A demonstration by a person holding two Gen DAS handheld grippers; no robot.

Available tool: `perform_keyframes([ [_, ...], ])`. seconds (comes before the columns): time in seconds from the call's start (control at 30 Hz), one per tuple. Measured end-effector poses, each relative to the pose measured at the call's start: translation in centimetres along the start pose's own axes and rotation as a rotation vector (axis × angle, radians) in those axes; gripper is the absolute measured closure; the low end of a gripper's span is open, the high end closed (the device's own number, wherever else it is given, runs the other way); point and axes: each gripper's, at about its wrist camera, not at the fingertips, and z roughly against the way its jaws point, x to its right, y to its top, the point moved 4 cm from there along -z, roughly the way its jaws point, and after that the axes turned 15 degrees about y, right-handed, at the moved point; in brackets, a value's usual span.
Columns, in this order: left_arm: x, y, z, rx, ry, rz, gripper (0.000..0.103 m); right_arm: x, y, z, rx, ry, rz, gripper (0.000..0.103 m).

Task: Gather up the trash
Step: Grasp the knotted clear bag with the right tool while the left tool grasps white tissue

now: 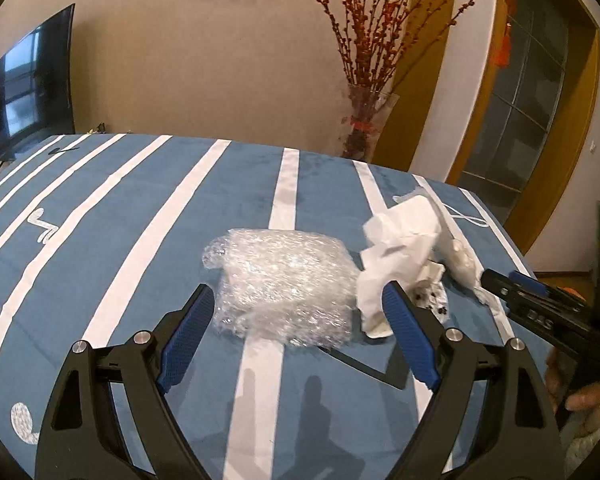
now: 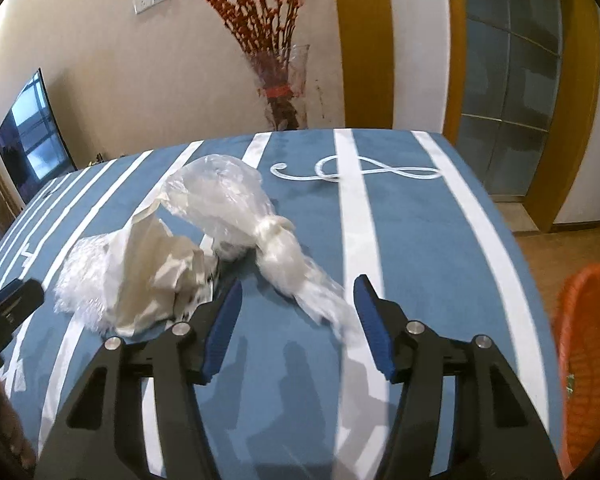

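Three pieces of trash lie bunched on the blue, white-striped tablecloth (image 1: 140, 208): a wad of bubble wrap (image 1: 284, 284) at the centre of the left wrist view, a crumpled white paper (image 1: 400, 248) touching its right side, and a knotted clear plastic bag (image 2: 236, 208) just beyond, in the middle of the right wrist view. We hold the left gripper (image 1: 298, 300) spread wide, its blue pads on either side of the bubble wrap but not yet pressing it; our right gripper (image 2: 298, 292) is likewise released, the bag's loose tail lying between its fingers. We judge ourselves at the approach step, nothing picked up so far. The next move calls for settling lower and squeezing gently, since both pieces are soft and springy, then carrying them to the orange basket (image 2: 580, 340) at the right edge of the right wrist view.
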Motion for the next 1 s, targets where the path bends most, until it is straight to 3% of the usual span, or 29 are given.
perform_keyframes([
  [0.2,-0.1,-0.1,-0.6,-0.004,-0.005,-0.007,0.018,0.2,0.7,-3.0,-0.037,-0.011,0.01,0.047],
  [0.43,1.0,0.0,-0.5,0.001,-0.03,-0.02,0.018,1.4,0.3,-4.8,-0.108,0.019,-0.052,0.077],
  [0.53,2.0,0.3,-0.3,0.012,-0.042,-0.034,0.018,2.1,0.0,-4.2,-0.102,0.017,-0.071,0.082],
  [0.73,5.8,0.9,-0.2,0.024,-0.059,-0.085,0.017,3.8,-1.1,-1.9,-0.084,-0.029,-0.11,0.084],
  [1.0,9.4,1.1,-2.9,-0.004,0.009,-0.154,0.017,6.1,-2.6,0.9,-0.069,-0.03,-0.161,0.084],
])
